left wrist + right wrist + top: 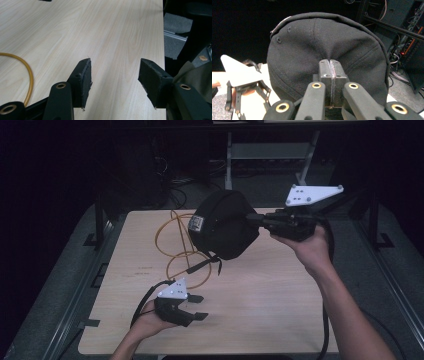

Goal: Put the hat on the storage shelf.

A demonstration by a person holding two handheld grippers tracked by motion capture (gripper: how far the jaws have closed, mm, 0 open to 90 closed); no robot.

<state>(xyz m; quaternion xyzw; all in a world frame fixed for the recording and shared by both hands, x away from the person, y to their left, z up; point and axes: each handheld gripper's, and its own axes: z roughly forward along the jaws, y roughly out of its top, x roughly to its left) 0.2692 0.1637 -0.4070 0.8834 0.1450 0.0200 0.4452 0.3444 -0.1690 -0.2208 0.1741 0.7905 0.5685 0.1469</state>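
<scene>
A black cap [225,222] hangs in the air over the back of the light wooden table [260,305]. My right gripper [260,220] is shut on its crown cloth and holds it up from the right. In the right gripper view the jaws pinch a fold of the black cap [322,42], pads pressed together at my right gripper [330,67]. My left gripper [196,306] rests low near the table's front left, jaws open, nothing between them. In the left gripper view my left gripper [115,75] stands apart over bare wood.
A yellow cable [175,245] lies looped on the table under and left of the cap; a curve of the yellow cable [29,75] shows beside the left jaw. A metal frame [270,150] stands behind the table. The table's right edge [163,37] drops to dark floor.
</scene>
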